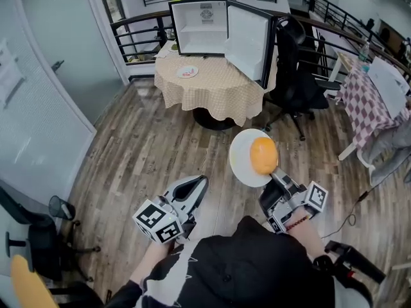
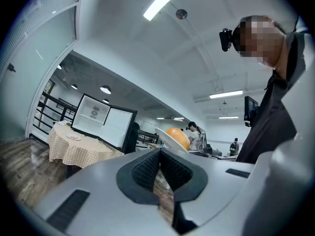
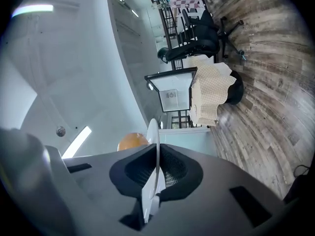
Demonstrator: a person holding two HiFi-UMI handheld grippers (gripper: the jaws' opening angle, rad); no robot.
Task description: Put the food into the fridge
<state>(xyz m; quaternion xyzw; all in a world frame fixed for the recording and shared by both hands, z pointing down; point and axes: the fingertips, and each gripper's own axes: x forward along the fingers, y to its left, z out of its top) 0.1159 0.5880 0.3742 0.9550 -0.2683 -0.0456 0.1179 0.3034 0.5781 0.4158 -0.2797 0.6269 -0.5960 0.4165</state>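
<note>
My right gripper point(image 1: 277, 174) is shut on the rim of a white plate point(image 1: 245, 161) that carries a round orange food point(image 1: 264, 155), held above the wooden floor. In the right gripper view the plate point(image 3: 155, 151) runs edge-on between the pads, with the orange food point(image 3: 132, 141) to its left. My left gripper point(image 1: 198, 186) is shut and holds nothing; its pads point(image 2: 147, 170) meet. The small fridge point(image 1: 205, 27) stands open on a round table point(image 1: 218, 88) ahead, its door point(image 1: 249, 40) swung to the right. A second small plate with food point(image 1: 187, 72) lies on that table.
A black office chair point(image 1: 297, 76) stands right of the table. A table with a checked cloth point(image 1: 376, 101) is at the far right, railings run behind, and a glass wall point(image 1: 38, 95) is at the left. A dark chair point(image 1: 38, 242) sits at the lower left.
</note>
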